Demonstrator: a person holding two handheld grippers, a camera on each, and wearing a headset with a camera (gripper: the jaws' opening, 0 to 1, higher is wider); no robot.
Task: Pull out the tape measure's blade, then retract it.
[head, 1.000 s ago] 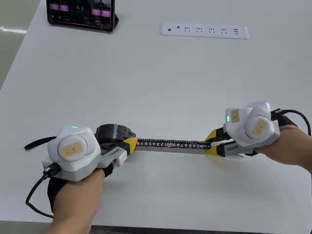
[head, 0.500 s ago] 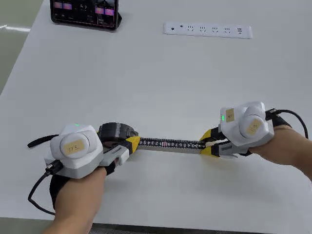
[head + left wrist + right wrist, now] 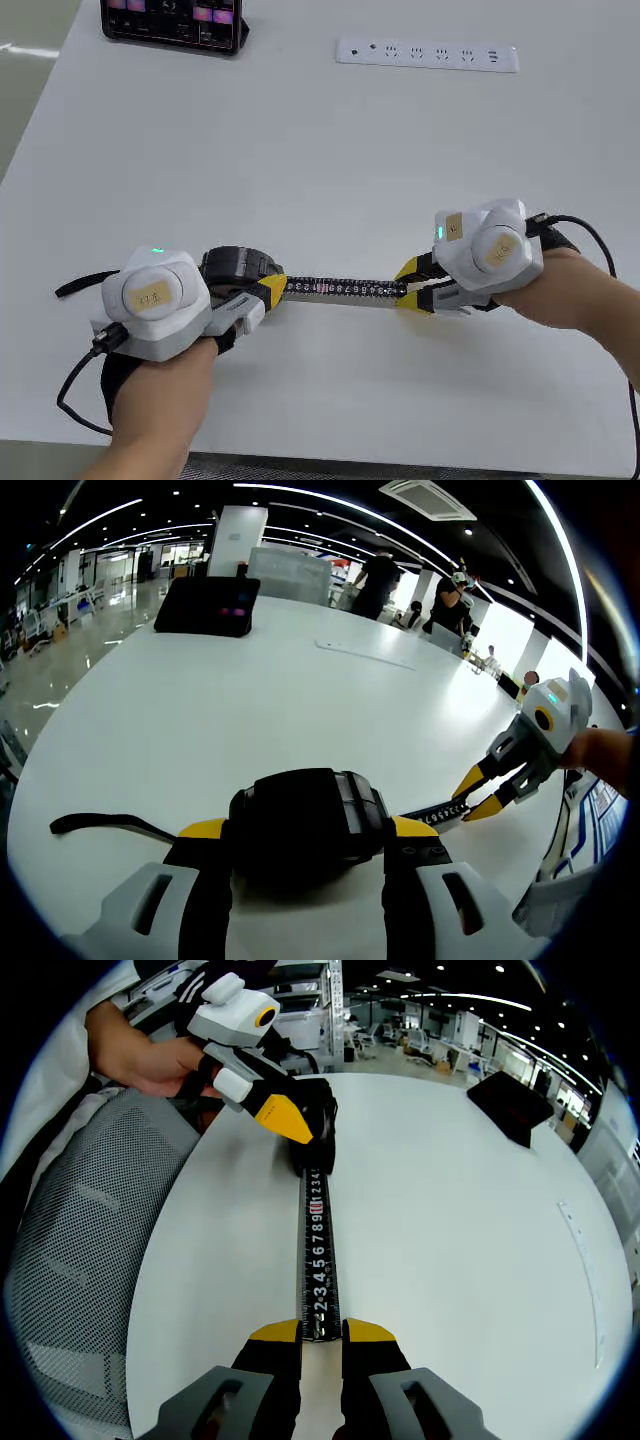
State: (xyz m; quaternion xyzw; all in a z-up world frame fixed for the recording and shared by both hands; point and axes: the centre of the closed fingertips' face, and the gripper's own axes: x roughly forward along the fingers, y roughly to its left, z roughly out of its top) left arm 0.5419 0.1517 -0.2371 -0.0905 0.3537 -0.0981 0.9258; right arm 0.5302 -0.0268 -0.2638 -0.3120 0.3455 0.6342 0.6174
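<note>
Our right gripper (image 3: 408, 285), pinching the black numbered blade (image 3: 345, 288), has moved closer to the black tape-measure case (image 3: 235, 268) our left gripper (image 3: 268, 293) clamps, so we judge retraction begun.

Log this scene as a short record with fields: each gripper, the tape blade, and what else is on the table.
left gripper: shut on tape measure case
right gripper: shut on blade tip
blade: pulled out, stretched from case to right gripper, low over the table
also on table: power strip and tablet, at the far side
</note>
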